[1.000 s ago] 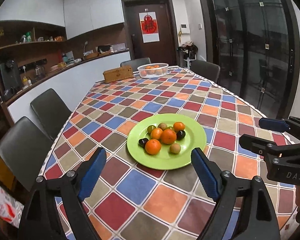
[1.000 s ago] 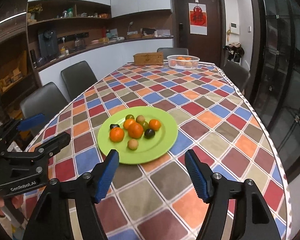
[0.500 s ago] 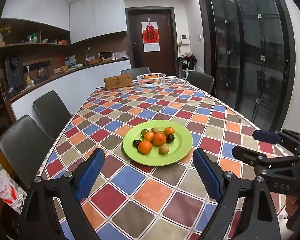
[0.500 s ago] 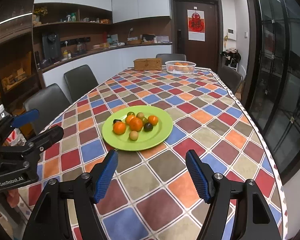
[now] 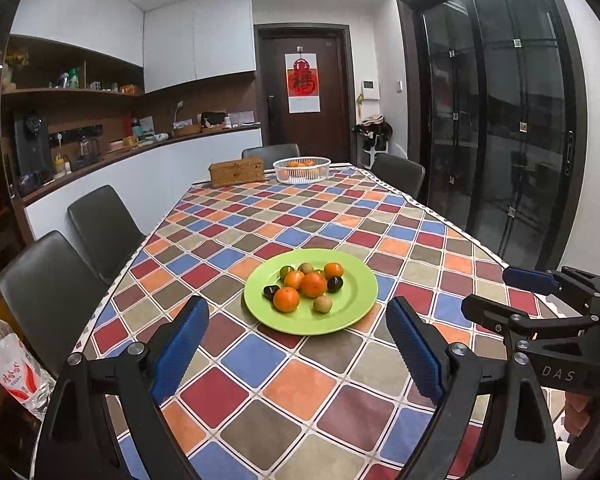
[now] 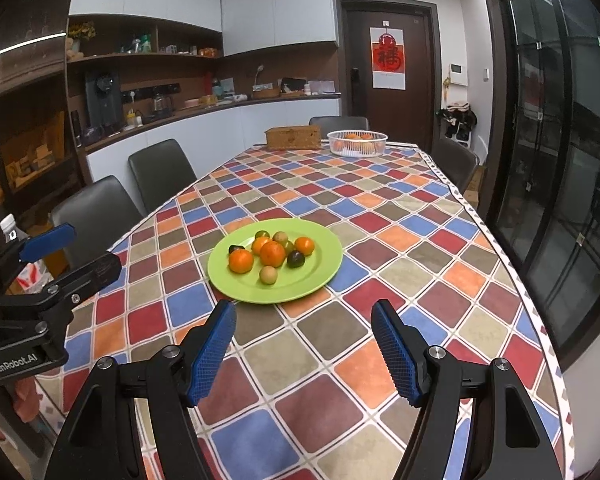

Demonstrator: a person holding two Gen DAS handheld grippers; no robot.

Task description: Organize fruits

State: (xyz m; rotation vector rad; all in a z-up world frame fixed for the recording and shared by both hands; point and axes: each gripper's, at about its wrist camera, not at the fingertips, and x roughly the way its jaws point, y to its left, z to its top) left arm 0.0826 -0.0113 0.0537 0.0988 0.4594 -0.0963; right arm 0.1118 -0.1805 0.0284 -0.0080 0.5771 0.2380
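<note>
Left gripper (image 5: pixel 296 344): hovering above the checkered tablecloth (image 5: pixel 308 392), its blue-padded fingers (image 5: pixel 180 344) spreading wide and gripping nothing. Right gripper (image 6: pixel 304 344): likewise standing wide open and carrying nothing, its fingers (image 6: pixel 396 352) framing bare cloth. Green plate (image 5: pixel 352 300): sitting on the cloth just beyond both sets of fingertips, roughly centred between them in each wrist view, touching neither. Fruit on the plate: four oranges, the largest orange (image 6: pixel 272 253) lying mid-cluster; two dark plums, one plum (image 6: pixel 295 259) resting beside it; several small greenish-tan fruits, one tan fruit (image 6: pixel 268 275) lying nearest the fingers. White basket (image 6: pixel 357 142): standing far ahead of the fingers at the table's far end, holding more oranges, with a wicker box (image 6: pixel 293 137) just to its left. Dark chairs (image 6: pixel 158 172): lining the table edge left of the fingers
</note>
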